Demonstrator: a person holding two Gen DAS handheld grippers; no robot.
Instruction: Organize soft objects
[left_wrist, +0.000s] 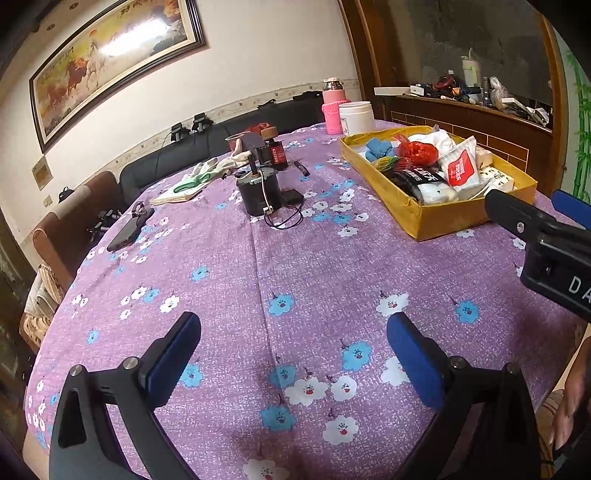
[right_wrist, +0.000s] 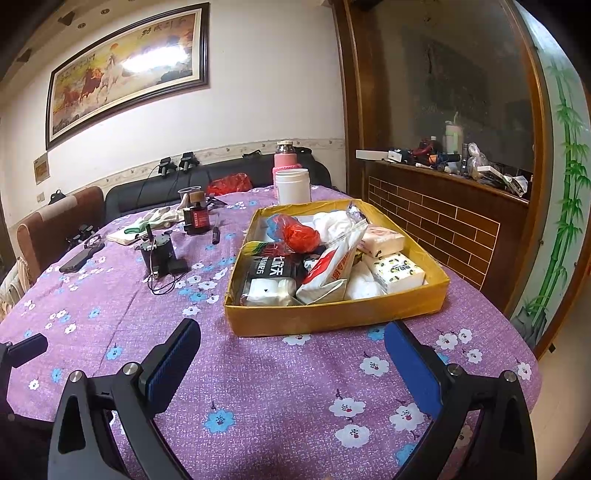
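Note:
A shallow yellow cardboard box (right_wrist: 332, 314) (left_wrist: 436, 221) sits on the purple flowered tablecloth (right_wrist: 258, 387) (left_wrist: 240, 295). It holds soft packs: a red plastic bag (right_wrist: 301, 236) (left_wrist: 417, 151), a white pouch with a red label (right_wrist: 328, 266) (left_wrist: 461, 168), a black-labelled pack of white pads (right_wrist: 267, 278), tissue packs (right_wrist: 397, 271) and a blue cloth (left_wrist: 376, 147). My right gripper (right_wrist: 291, 363) hangs open just in front of the box, nothing between its fingers. My left gripper (left_wrist: 293, 360) is open over bare cloth, left of the box. The right gripper's fingers (left_wrist: 524, 218) show at that view's right edge.
A white and green glove (left_wrist: 207, 173) (right_wrist: 155, 221), a black device with a cable (left_wrist: 258, 192) (right_wrist: 159, 254), a red-labelled motor (right_wrist: 195, 219), a marker (right_wrist: 215, 234) and a phone (left_wrist: 127, 232) (right_wrist: 75, 262) lie mid-table. A white jar (right_wrist: 291, 186) and pink bottle (left_wrist: 334, 107) stand behind the box.

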